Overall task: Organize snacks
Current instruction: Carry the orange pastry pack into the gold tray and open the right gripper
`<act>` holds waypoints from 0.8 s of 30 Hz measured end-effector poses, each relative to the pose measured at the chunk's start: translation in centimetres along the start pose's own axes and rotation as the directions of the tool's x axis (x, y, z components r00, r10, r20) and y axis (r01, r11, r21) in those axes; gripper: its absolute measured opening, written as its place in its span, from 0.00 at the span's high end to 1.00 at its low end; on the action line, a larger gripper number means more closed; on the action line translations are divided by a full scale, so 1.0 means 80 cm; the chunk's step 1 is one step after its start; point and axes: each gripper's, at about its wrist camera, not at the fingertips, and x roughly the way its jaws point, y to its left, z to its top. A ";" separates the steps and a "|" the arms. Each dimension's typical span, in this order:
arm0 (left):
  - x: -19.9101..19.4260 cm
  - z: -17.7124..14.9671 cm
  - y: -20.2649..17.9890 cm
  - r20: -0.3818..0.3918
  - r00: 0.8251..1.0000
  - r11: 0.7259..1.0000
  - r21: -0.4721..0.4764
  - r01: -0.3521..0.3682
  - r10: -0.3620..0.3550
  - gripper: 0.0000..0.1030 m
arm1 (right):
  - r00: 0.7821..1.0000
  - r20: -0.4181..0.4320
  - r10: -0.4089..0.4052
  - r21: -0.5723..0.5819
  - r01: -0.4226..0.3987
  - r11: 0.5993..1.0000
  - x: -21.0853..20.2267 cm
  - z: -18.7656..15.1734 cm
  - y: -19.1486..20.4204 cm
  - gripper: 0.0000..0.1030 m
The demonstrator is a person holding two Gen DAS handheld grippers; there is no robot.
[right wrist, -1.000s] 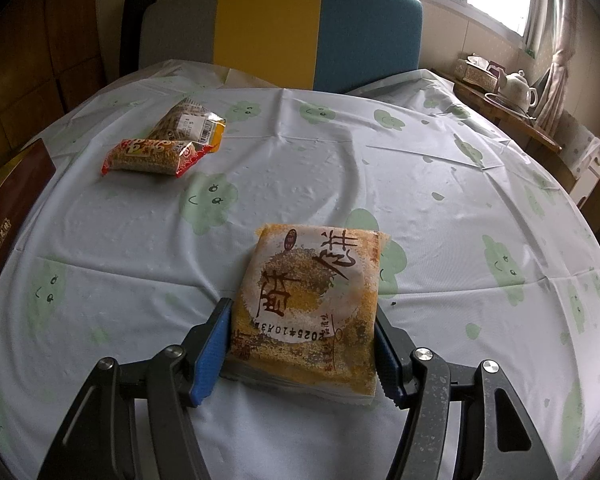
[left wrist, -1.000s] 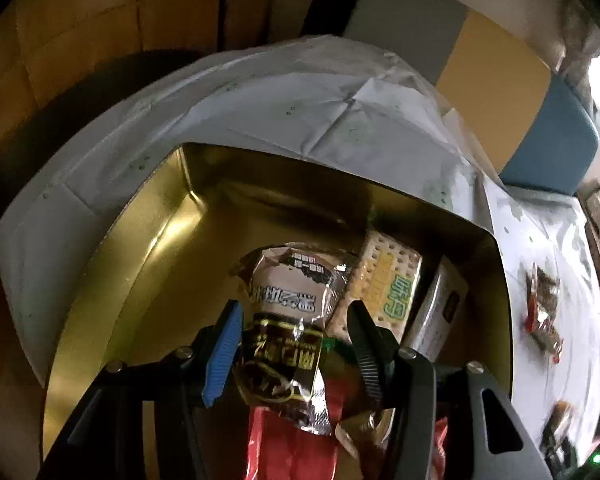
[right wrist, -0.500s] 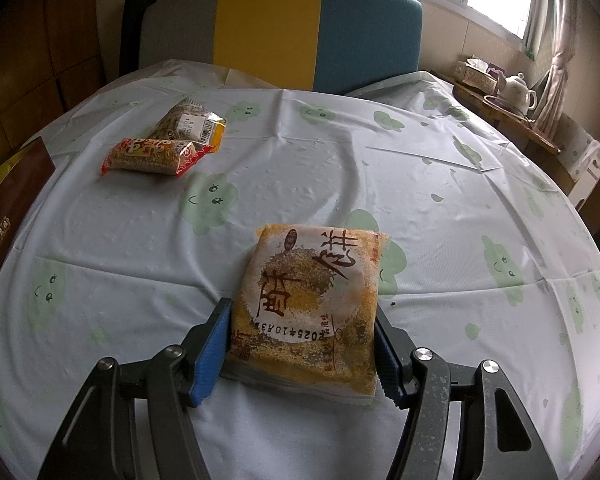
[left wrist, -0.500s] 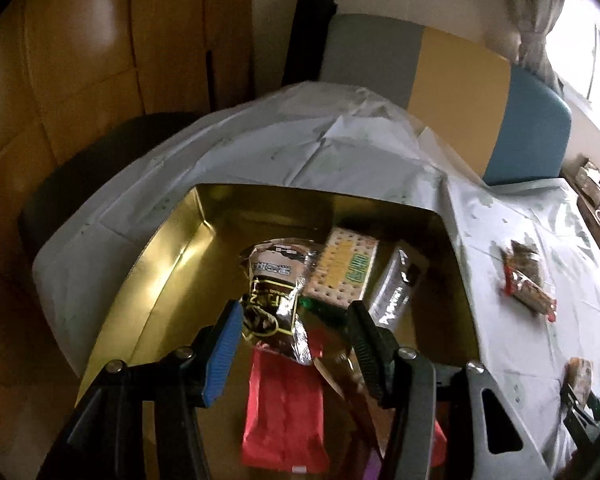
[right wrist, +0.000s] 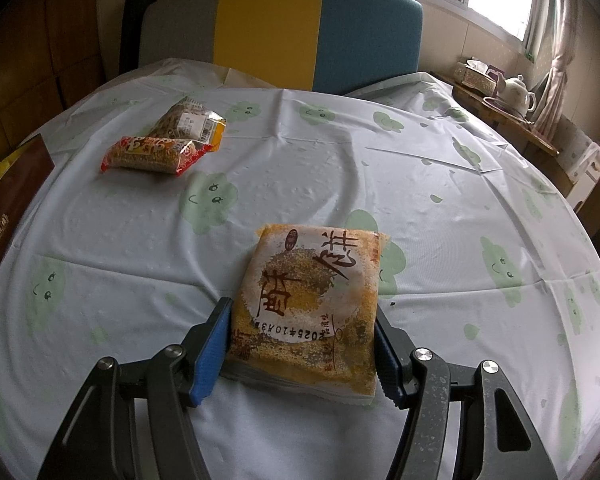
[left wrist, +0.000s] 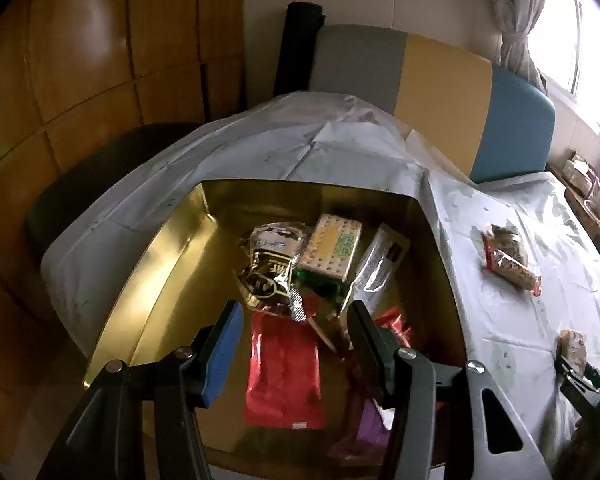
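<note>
In the left wrist view my left gripper (left wrist: 296,324) is open and empty above a gold tin (left wrist: 172,252). The tin holds a gold-black snack pack (left wrist: 270,268), a cracker pack (left wrist: 332,246), a clear-wrapped pack (left wrist: 380,268) and a red pack (left wrist: 282,372). In the right wrist view my right gripper (right wrist: 304,320) is closed against both sides of an orange pastry pack (right wrist: 312,296) that lies on the tablecloth. A red snack pack (right wrist: 152,154) and a yellow-edged pack (right wrist: 190,124) lie at the far left.
The round table wears a pale cloth with green prints (right wrist: 340,168). A grey, yellow and blue chair back (right wrist: 280,32) stands behind it. A side table with a teapot (right wrist: 518,92) is at the right. The tin's dark red wall (right wrist: 8,208) shows at the left edge.
My left gripper let go of the gold-black pack, which now lies in the tin, and drew back and upward. The right gripper and the orange pack have not moved.
</note>
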 end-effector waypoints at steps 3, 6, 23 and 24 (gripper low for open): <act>-0.001 -0.003 0.003 -0.003 1.000 1.000 -0.004 0.010 -0.010 0.47 | 1.000 -0.005 -0.006 -0.005 0.006 1.000 0.000 0.001 0.001 0.38; -0.002 -0.007 0.006 -0.001 1.000 1.000 -0.001 0.014 -0.014 0.47 | 1.000 -0.017 -0.017 -0.008 0.017 1.000 0.000 0.002 0.004 0.38; 0.000 -0.020 0.040 -0.006 1.000 0.999 -0.054 0.004 -0.005 0.47 | 0.997 -0.082 -0.010 0.022 0.012 1.000 -0.025 0.026 0.015 0.41; 0.000 -0.020 0.042 -0.007 1.000 0.998 -0.059 0.005 -0.005 0.47 | 0.997 -0.075 -0.005 0.019 0.006 1.000 -0.029 0.027 0.019 0.41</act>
